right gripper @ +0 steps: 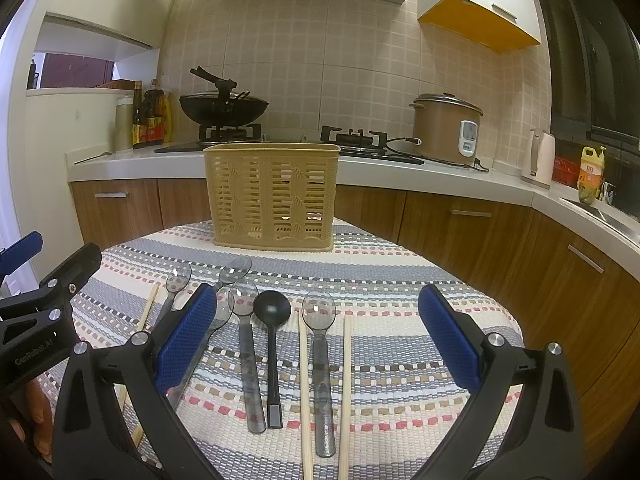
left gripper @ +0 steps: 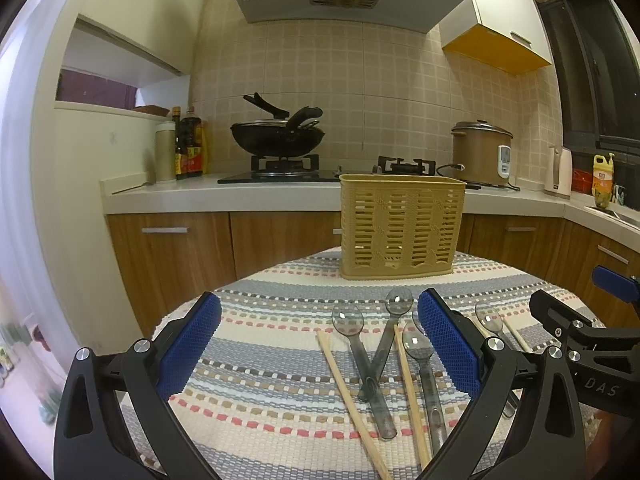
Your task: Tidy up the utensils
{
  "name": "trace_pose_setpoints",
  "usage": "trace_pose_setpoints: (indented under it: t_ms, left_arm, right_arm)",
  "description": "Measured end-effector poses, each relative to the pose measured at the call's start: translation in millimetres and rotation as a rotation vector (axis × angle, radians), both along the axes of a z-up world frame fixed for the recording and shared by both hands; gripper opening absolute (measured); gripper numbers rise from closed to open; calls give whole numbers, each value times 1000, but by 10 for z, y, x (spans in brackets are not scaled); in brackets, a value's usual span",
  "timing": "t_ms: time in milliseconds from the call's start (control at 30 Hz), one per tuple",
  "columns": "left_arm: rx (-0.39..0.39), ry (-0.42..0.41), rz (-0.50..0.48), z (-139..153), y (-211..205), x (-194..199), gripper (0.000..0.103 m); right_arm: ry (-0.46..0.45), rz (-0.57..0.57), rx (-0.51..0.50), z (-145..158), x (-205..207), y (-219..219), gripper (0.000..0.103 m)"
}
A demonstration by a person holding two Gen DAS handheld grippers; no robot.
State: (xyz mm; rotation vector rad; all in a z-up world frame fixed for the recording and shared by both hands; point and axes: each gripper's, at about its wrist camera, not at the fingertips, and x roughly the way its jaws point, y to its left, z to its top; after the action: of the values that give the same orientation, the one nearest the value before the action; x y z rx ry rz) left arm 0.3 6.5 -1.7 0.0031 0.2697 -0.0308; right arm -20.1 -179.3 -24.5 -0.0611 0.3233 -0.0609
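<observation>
A tan slotted utensil basket stands upright at the far edge of a striped woven mat; it also shows in the right wrist view. Several clear plastic spoons and wooden chopsticks lie loose on the mat. In the right wrist view a black spoon, clear spoons and chopsticks lie between the fingers. My left gripper is open and empty above the utensils. My right gripper is open and empty.
Behind the table runs a kitchen counter with a wok on the stove, sauce bottles, a rice cooker and a kettle. Wooden cabinets stand below. The right gripper's body sits at the right of the left wrist view.
</observation>
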Motion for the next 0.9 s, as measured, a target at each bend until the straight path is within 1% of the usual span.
trace_pose_setpoints:
  t_ms: [900]
  left_arm:
    - [-2, 6, -1, 4, 11, 8, 96]
  right_arm:
    - [-6, -9, -17, -15, -15, 23, 96]
